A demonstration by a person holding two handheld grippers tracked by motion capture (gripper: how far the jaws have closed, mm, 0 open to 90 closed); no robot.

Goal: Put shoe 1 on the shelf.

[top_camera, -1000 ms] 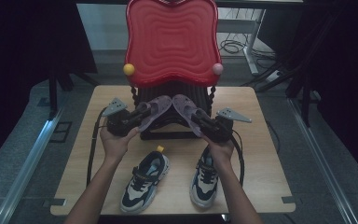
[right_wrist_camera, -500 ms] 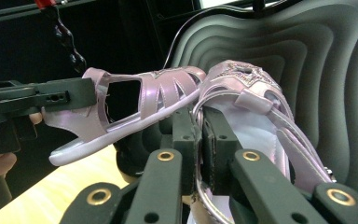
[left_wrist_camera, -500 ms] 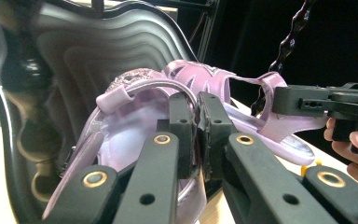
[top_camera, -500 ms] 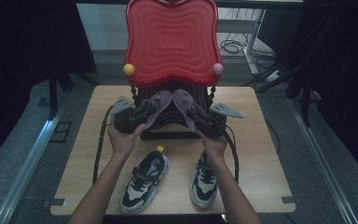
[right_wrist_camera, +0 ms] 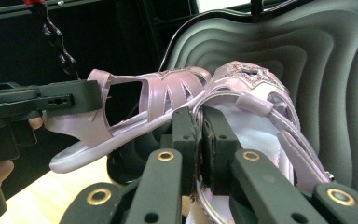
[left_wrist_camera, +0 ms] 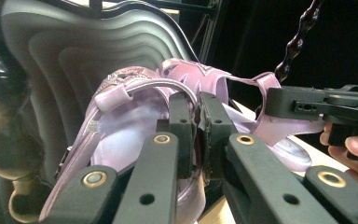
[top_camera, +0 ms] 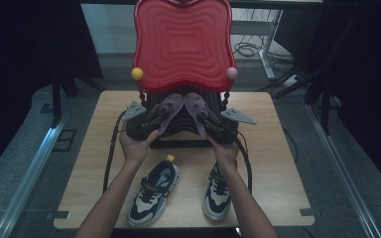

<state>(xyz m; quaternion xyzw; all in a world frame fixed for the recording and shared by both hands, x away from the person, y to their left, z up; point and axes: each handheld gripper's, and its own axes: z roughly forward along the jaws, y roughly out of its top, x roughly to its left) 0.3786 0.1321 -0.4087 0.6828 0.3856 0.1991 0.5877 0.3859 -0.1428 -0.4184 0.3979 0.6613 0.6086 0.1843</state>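
Observation:
Two lilac sandals meet toe to toe under the red wavy top (top_camera: 182,44) of a stand at the back of the table. My left gripper (top_camera: 158,118) is shut on the strap of the left sandal (top_camera: 166,109); in the left gripper view its jaws (left_wrist_camera: 196,121) pinch that strap (left_wrist_camera: 135,88). The right gripper (top_camera: 204,117) is shut on the right sandal (top_camera: 195,104), and its jaws (right_wrist_camera: 198,135) clamp this sandal's edge (right_wrist_camera: 261,107). Each gripper view also shows the other sandal (left_wrist_camera: 242,84) (right_wrist_camera: 140,102) and the other gripper (left_wrist_camera: 326,107) (right_wrist_camera: 37,105).
A dark ridged panel (left_wrist_camera: 88,51) (right_wrist_camera: 317,51) stands right behind the sandals. Two dark-and-white sneakers (top_camera: 154,191) (top_camera: 218,191) lie on the wooden table (top_camera: 273,168) near my forearms. A yellow ball (top_camera: 137,74) and a pink ball (top_camera: 231,73) sit at the red top's corners.
Both hands have edged away from me and slightly inward, carrying the sandals a little further under the red top. The sneakers have not moved.

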